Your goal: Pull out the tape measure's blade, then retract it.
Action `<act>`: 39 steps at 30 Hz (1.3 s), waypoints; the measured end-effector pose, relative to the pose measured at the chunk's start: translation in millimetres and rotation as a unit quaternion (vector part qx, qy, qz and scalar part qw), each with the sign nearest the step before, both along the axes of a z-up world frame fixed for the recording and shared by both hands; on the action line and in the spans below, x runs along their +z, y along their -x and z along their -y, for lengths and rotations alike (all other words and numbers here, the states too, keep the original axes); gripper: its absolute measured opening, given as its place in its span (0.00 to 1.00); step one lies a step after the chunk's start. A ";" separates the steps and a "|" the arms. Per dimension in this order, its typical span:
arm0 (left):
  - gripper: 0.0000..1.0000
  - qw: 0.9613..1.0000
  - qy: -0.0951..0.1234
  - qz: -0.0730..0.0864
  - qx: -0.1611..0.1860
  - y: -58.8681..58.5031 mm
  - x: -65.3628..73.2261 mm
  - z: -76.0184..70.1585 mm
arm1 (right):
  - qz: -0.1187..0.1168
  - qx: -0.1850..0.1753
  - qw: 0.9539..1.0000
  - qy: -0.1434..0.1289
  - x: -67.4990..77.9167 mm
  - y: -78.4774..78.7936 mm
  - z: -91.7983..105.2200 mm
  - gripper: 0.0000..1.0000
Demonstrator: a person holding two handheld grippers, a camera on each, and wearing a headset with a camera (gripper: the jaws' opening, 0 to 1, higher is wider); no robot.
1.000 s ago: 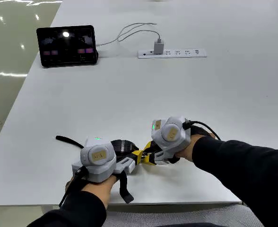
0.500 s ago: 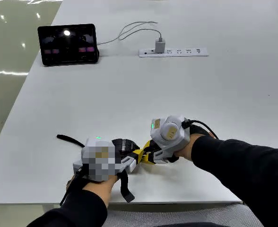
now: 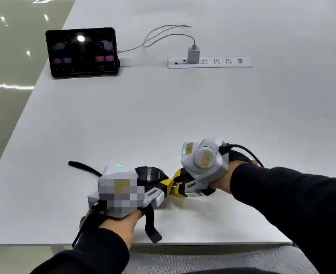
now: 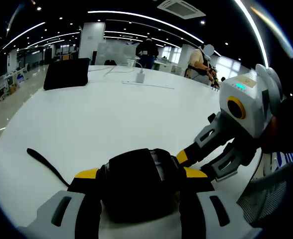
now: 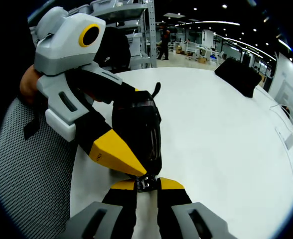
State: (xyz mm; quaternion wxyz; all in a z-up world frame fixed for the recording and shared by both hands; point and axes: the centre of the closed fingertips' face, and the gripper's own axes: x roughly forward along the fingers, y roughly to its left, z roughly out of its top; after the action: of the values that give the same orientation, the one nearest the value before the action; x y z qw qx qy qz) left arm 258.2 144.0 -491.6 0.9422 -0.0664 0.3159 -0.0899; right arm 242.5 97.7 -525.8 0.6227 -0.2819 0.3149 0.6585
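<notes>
Holds the tape [image 5: 139, 124] in the left tool [image 4: 140, 174], low on the counter [image 3: 156, 103] near its front edge, right before the person. Grips the black case across its two flanks, spread to about the case's own width and bearing on it. Appears to rest flat on the white top, with the strap [image 3: 81, 168] trailing off to the left. Meets it from the right with the right tool [image 5: 147, 187], tip to tip with the left one and almost touching. Pinches nearly to nothing on the hook [image 5: 146, 181], a small dark tab just out of the case's mouth at its lower corner; shows no length of blade drawn out yet, as well as can be made out. Reads in the head view as one tight row, left to right: left tool, case, yellow tips, right tool. Looks to be at the very start of the pull.

Turns on one line: out of the mouth, through the hook, straight along the right tool and away from the left, roughly parallel to the counter's front edge. Calls for a level draw to the right along that line, with the case held fixed by the left tool. Risks a kinked blade, or a hook slipped from so thin a pinch, on any slant up or sideways. Leaves plenty of bare counter to the right for the run, with the tablet [image 3: 82, 52] and power strip [image 3: 210, 63] well apart at the far side
</notes>
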 end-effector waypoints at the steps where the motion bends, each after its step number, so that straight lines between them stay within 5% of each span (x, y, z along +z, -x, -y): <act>1: 0.58 1.000 0.000 0.000 0.000 0.2 0.2 0.0 | -0.002 -0.003 1.000 0.001 0.1 0.2 0.1 0.12; 17: 0.61 1.000 -0.005 0.010 -0.017 0.9 1.4 1.2 | 0.012 -0.002 1.000 -0.001 0.3 1.9 -0.8 0.13; 18: 0.60 0.998 -0.039 0.015 -0.054 2.7 -0.4 -0.4 | 0.005 -0.013 1.000 -0.004 0.5 1.5 -0.8 0.13; 19: 0.60 0.997 -0.048 0.007 -0.058 5.2 -5.4 0.3 | 0.003 -0.018 1.000 -0.003 0.5 0.7 -0.3 0.13; 22: 0.60 0.999 -0.022 0.003 -0.039 4.5 -3.8 -0.4 | 0.010 -0.020 1.000 0.001 0.2 1.3 0.0 0.13; 39: 0.75 0.999 0.023 -0.009 -0.021 4.0 -1.6 -7.1 | 0.000 -0.072 0.997 -0.007 6.1 -4.7 21.8 0.14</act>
State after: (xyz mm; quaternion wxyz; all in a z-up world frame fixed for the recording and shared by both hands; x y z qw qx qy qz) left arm 254.2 151.1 -493.2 0.9354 -0.0818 0.3238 -0.1162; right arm 247.2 76.0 -519.7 0.6703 -0.2542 0.3293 0.6145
